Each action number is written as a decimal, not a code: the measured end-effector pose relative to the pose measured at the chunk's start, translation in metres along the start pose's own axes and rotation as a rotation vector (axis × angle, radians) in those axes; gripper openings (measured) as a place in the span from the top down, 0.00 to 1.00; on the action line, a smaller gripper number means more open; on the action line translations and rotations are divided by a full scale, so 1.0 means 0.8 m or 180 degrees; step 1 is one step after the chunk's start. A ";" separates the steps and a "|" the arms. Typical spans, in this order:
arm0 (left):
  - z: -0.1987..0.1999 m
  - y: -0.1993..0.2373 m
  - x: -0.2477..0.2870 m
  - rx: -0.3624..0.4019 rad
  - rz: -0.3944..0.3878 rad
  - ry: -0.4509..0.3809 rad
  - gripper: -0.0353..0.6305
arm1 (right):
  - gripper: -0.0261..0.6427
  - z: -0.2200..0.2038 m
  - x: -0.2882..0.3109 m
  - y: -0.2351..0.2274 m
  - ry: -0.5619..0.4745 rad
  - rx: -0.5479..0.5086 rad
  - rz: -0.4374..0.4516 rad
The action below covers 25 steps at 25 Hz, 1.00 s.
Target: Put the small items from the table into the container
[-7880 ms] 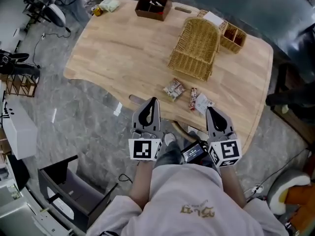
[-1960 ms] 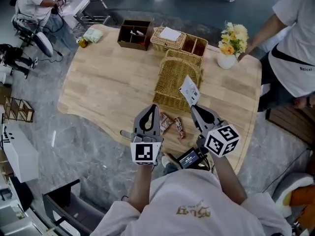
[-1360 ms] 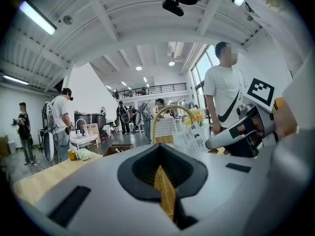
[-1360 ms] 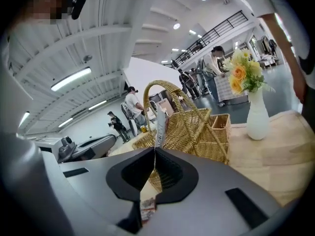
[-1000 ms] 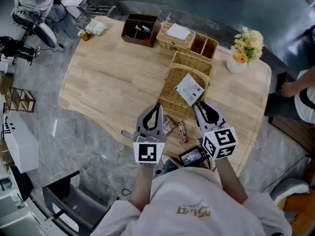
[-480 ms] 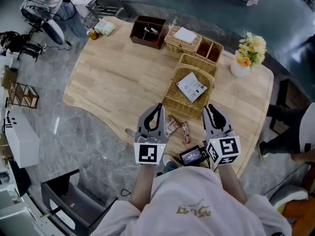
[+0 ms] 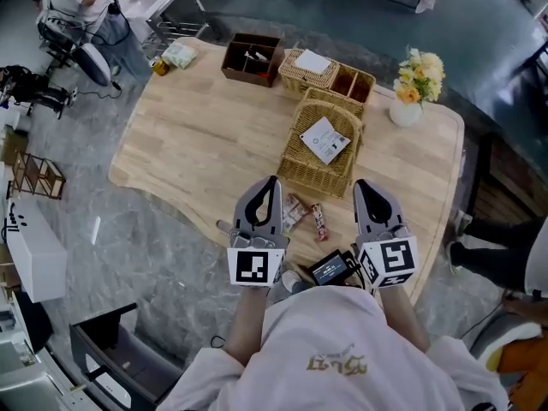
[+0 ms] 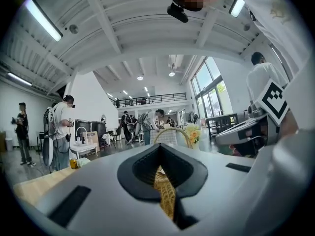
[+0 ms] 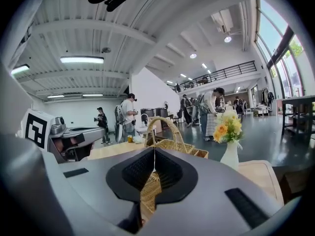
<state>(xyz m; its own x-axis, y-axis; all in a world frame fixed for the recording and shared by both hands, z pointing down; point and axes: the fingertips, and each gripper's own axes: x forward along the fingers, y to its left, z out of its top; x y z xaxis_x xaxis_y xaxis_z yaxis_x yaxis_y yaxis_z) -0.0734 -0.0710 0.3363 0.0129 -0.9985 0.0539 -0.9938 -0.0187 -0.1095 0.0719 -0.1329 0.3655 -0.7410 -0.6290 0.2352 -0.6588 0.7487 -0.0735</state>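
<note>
The table point(image 7: 197, 135) is pale wood with plain grain and a soft satin sheen. At its centre the handled basket point(image 7: 312, 178) is rough, straw-coloured woven wicker, as is the divided basket point(image 7: 301, 80) at twelve o'clock. The white packet point(image 7: 325, 139) lying in the handled basket looks like matt printed paper. At six o'clock, the patterned wrapper point(image 7: 295, 212) and the red bar wrapper point(image 7: 318, 221) look like thin crinkled film. The box point(image 7: 251, 58) at eleven o'clock is dark matt wood. The vase point(image 7: 404, 112) at two o'clock is smooth, glossy white. The floor point(image 7: 145, 247) is polished grey veined stone. The left gripper point(image 7: 271, 182) has a smooth matt grey plastic shell and black ribbed pads.
</note>
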 end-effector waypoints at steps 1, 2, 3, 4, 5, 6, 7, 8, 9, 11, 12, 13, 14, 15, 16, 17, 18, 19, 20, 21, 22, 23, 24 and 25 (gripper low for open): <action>0.005 -0.002 -0.006 0.0019 -0.0005 -0.0032 0.96 | 0.93 0.003 -0.006 0.003 -0.0038 0.0020 0.0014; 0.010 -0.003 -0.013 0.0040 -0.0002 -0.0065 0.96 | 0.93 0.006 -0.012 0.007 -0.0073 0.0038 0.0031; 0.015 -0.003 -0.020 0.0056 0.0011 -0.0094 0.96 | 0.93 0.008 -0.018 0.012 -0.0105 0.0047 0.0052; 0.018 -0.002 -0.027 0.0061 0.0034 -0.0118 0.96 | 0.93 0.010 -0.023 0.017 -0.0130 0.0040 0.0072; 0.021 0.000 -0.036 0.0056 0.0062 -0.0138 0.96 | 0.93 0.011 -0.028 0.023 -0.0147 0.0020 0.0089; 0.023 0.002 -0.044 0.0046 0.0091 -0.0147 0.96 | 0.93 0.011 -0.033 0.029 -0.0156 -0.0004 0.0102; 0.024 0.005 -0.053 0.0036 0.0117 -0.0149 0.96 | 0.93 0.012 -0.037 0.035 -0.0162 -0.0024 0.0112; 0.025 0.007 -0.062 0.0031 0.0135 -0.0150 0.96 | 0.93 0.013 -0.042 0.041 -0.0171 -0.0037 0.0116; 0.027 0.009 -0.069 0.0026 0.0149 -0.0162 0.96 | 0.93 0.014 -0.047 0.046 -0.0186 -0.0048 0.0117; 0.034 0.010 -0.083 0.0022 0.0158 -0.0237 0.96 | 0.93 0.015 -0.058 0.055 -0.0216 -0.0068 0.0115; 0.037 0.008 -0.090 0.0034 0.0151 -0.0280 0.96 | 0.93 0.016 -0.063 0.060 -0.0225 -0.0077 0.0116; 0.040 0.006 -0.096 0.0050 0.0140 -0.0304 0.96 | 0.93 0.016 -0.068 0.064 -0.0228 -0.0087 0.0116; 0.041 0.005 -0.103 0.0063 0.0131 -0.0310 0.96 | 0.93 0.015 -0.072 0.068 -0.0223 -0.0099 0.0111; 0.042 0.003 -0.109 0.0071 0.0124 -0.0307 0.96 | 0.93 0.015 -0.076 0.072 -0.0210 -0.0108 0.0099; 0.044 0.002 -0.115 0.0070 0.0118 -0.0310 0.96 | 0.93 0.014 -0.081 0.075 -0.0195 -0.0108 0.0083; 0.048 0.001 -0.122 0.0064 0.0115 -0.0332 0.96 | 0.93 0.014 -0.085 0.079 -0.0189 -0.0102 0.0070; 0.051 0.001 -0.128 0.0065 0.0117 -0.0380 0.96 | 0.93 0.015 -0.090 0.082 -0.0193 -0.0099 0.0063; 0.054 0.003 -0.133 0.0082 0.0125 -0.0449 0.96 | 0.93 0.016 -0.094 0.086 -0.0199 -0.0105 0.0059; 0.055 0.005 -0.139 0.0108 0.0140 -0.0519 0.96 | 0.93 0.017 -0.097 0.090 -0.0203 -0.0113 0.0057; 0.056 0.007 -0.144 0.0125 0.0152 -0.0567 0.96 | 0.93 0.016 -0.099 0.093 -0.0200 -0.0118 0.0054; 0.056 0.008 -0.148 0.0127 0.0157 -0.0590 0.96 | 0.93 0.015 -0.102 0.095 -0.0193 -0.0119 0.0050; 0.056 0.007 -0.151 0.0124 0.0159 -0.0598 0.96 | 0.93 0.014 -0.104 0.096 -0.0185 -0.0116 0.0045; 0.057 0.007 -0.154 0.0123 0.0160 -0.0596 0.96 | 0.93 0.013 -0.106 0.097 -0.0180 -0.0111 0.0037; 0.057 0.008 -0.158 0.0122 0.0160 -0.0588 0.96 | 0.93 0.012 -0.108 0.098 -0.0179 -0.0104 0.0030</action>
<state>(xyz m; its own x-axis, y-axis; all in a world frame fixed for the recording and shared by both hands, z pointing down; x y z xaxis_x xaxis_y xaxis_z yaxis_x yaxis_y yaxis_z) -0.0761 0.0523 0.2834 -0.0130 -0.9907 -0.1354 -0.9888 0.0329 -0.1455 0.0832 -0.0216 0.3299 -0.7538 -0.6320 0.1798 -0.6479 0.7604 -0.0437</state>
